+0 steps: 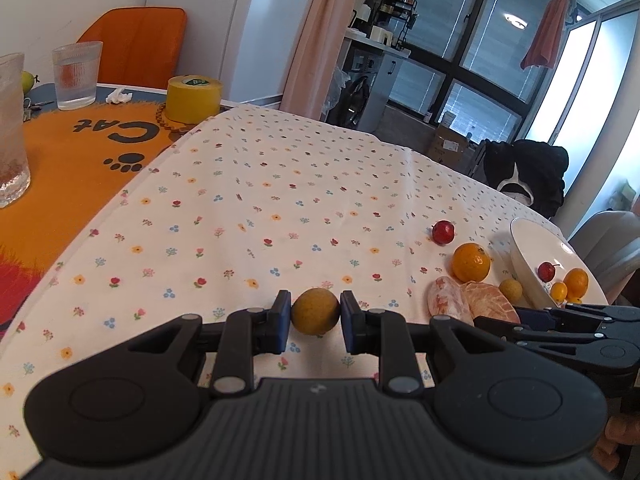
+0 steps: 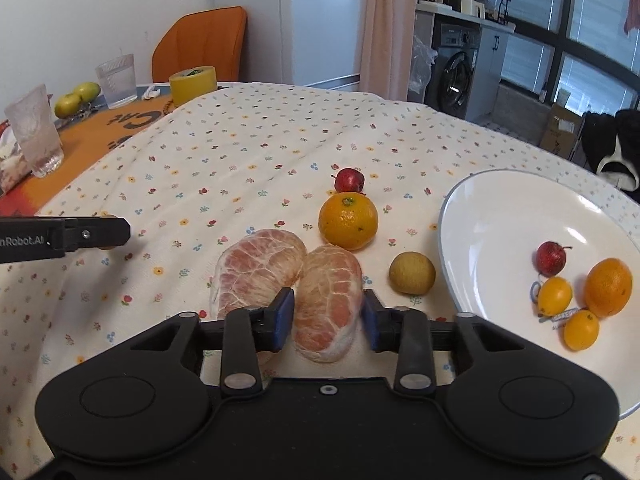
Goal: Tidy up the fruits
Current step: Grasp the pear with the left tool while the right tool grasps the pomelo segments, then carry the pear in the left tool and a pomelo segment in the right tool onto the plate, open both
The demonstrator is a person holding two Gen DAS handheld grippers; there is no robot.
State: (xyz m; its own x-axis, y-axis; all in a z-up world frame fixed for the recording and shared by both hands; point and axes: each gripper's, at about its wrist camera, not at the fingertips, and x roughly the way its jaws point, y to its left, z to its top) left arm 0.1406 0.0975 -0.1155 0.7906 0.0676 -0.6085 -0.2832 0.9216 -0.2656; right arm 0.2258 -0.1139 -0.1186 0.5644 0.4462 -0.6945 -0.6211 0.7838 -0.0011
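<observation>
tabletop [image 2: 260, 152] | floral cloth, orange mat [image 1: 72, 168] | on it: white plate [image 2: 500, 216], orange [image 2: 348, 221], peeled pomelo halves [image 2: 260, 268], glasses [image 1: 77, 75], tape roll [image 1: 193, 98]

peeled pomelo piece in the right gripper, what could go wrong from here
The right gripper brackets a soft peeled pomelo piece; squeezing hard could crush it. Its twin touches it and may get dragged. The left gripper pinches a round yellow fruit at its widest part, so it may slip and roll.
</observation>
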